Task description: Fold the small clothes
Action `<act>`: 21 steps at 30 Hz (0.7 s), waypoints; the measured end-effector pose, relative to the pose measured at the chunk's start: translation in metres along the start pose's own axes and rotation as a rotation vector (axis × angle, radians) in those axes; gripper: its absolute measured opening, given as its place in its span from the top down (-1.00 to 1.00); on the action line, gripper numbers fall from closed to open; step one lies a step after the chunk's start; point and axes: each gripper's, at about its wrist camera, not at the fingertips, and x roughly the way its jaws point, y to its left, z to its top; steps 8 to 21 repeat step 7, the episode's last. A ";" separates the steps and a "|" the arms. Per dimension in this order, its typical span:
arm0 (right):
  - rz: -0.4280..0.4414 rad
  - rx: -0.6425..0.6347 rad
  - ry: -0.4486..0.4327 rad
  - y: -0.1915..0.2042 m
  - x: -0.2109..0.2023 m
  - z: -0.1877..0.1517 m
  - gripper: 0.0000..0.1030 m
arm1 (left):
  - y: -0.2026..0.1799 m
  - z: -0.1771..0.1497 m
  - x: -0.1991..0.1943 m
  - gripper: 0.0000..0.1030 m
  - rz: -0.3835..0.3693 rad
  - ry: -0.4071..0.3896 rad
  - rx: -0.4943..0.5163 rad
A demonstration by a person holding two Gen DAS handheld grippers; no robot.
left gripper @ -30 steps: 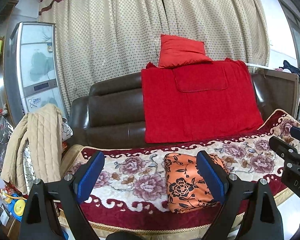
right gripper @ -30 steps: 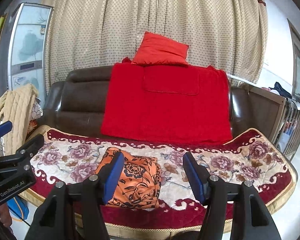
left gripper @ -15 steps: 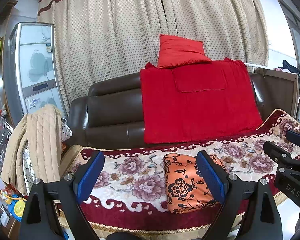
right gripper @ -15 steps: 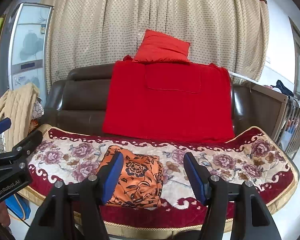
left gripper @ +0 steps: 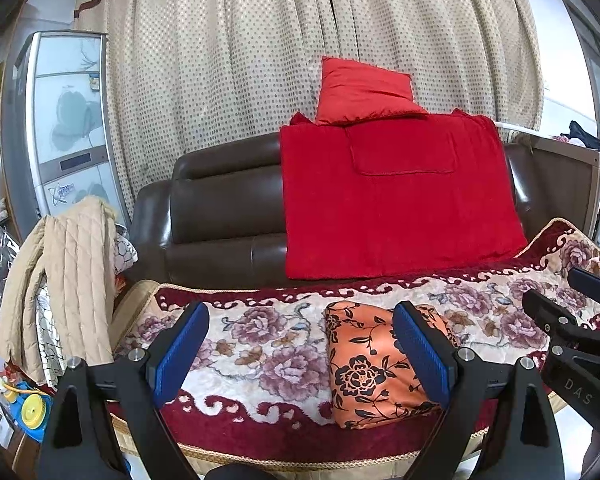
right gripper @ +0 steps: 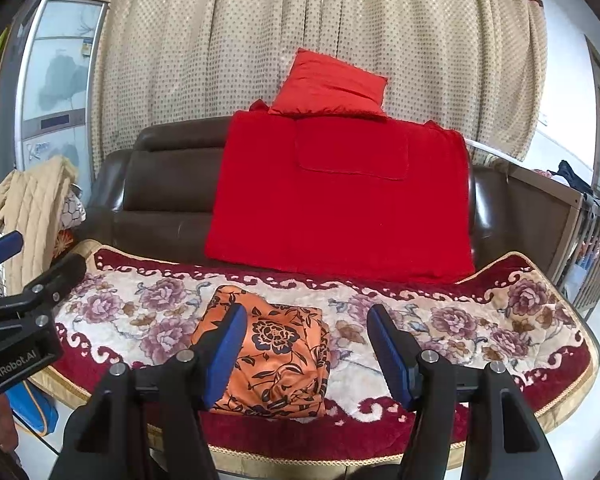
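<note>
the orange floral garment point(right gripper: 272, 354) lies bunched in a rough folded block on the flowered sofa cover point(right gripper: 460, 320), near its front edge, touched by nothing. the right hand-held gripper point(right gripper: 305, 350) hovers just short of it, jaws wide and empty; the left hand-held gripper point(left gripper: 300, 354) hangs beside it, also wide, holding nothing. the satin looks slippery: a pinch on the top layer alone could drag the bundle open or slide it off the front edge. behind, a red blanket point(right gripper: 340, 200) drapes the brown sofa point(right gripper: 160, 184).
</note>
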 end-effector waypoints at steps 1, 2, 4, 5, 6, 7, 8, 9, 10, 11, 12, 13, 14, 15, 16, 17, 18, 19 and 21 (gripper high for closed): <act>-0.001 -0.001 0.003 0.001 0.002 0.000 -0.30 | 0.000 0.000 0.003 -0.81 -0.004 0.004 -0.001; 0.000 -0.003 0.007 0.002 0.005 0.001 -0.30 | 0.000 -0.001 0.005 -0.81 -0.009 0.006 -0.003; 0.000 -0.003 0.015 0.002 0.012 0.001 -0.30 | 0.001 -0.002 0.012 -0.81 -0.036 0.005 -0.010; -0.001 -0.004 0.021 0.002 0.016 0.002 -0.30 | 0.002 -0.001 0.015 -0.81 -0.040 0.009 -0.015; -0.003 -0.006 0.026 0.002 0.021 0.002 -0.30 | 0.002 -0.002 0.021 -0.81 -0.045 0.020 -0.023; -0.004 -0.007 0.031 0.001 0.025 0.003 -0.30 | 0.003 -0.002 0.026 -0.81 -0.047 0.029 -0.027; -0.004 -0.007 0.031 0.001 0.025 0.003 -0.30 | 0.003 -0.002 0.026 -0.81 -0.047 0.029 -0.027; -0.004 -0.007 0.031 0.001 0.025 0.003 -0.30 | 0.003 -0.002 0.026 -0.81 -0.047 0.029 -0.027; -0.004 -0.007 0.031 0.001 0.025 0.003 -0.30 | 0.003 -0.002 0.026 -0.81 -0.047 0.029 -0.027; -0.004 -0.007 0.031 0.001 0.025 0.003 -0.30 | 0.003 -0.002 0.026 -0.81 -0.047 0.029 -0.027; -0.004 -0.007 0.031 0.001 0.025 0.003 -0.30 | 0.003 -0.002 0.026 -0.81 -0.047 0.029 -0.027; -0.004 -0.007 0.031 0.001 0.025 0.003 -0.30 | 0.003 -0.002 0.026 -0.81 -0.047 0.029 -0.027; -0.004 -0.007 0.031 0.001 0.025 0.003 -0.30 | 0.003 -0.002 0.026 -0.81 -0.047 0.029 -0.027; -0.004 -0.007 0.031 0.001 0.025 0.003 -0.30 | 0.003 -0.002 0.026 -0.81 -0.047 0.029 -0.027; -0.004 -0.007 0.031 0.001 0.025 0.003 -0.30 | 0.003 -0.002 0.026 -0.81 -0.047 0.029 -0.027; -0.004 -0.007 0.031 0.001 0.025 0.003 -0.30 | 0.003 -0.002 0.026 -0.81 -0.047 0.029 -0.027; -0.004 -0.007 0.031 0.001 0.025 0.003 -0.30 | 0.003 -0.002 0.026 -0.81 -0.047 0.029 -0.027; -0.004 -0.007 0.031 0.001 0.025 0.003 -0.30 | 0.003 -0.002 0.026 -0.81 -0.047 0.029 -0.027; -0.004 -0.007 0.031 0.001 0.025 0.003 -0.30 | 0.003 -0.002 0.026 -0.81 -0.047 0.029 -0.027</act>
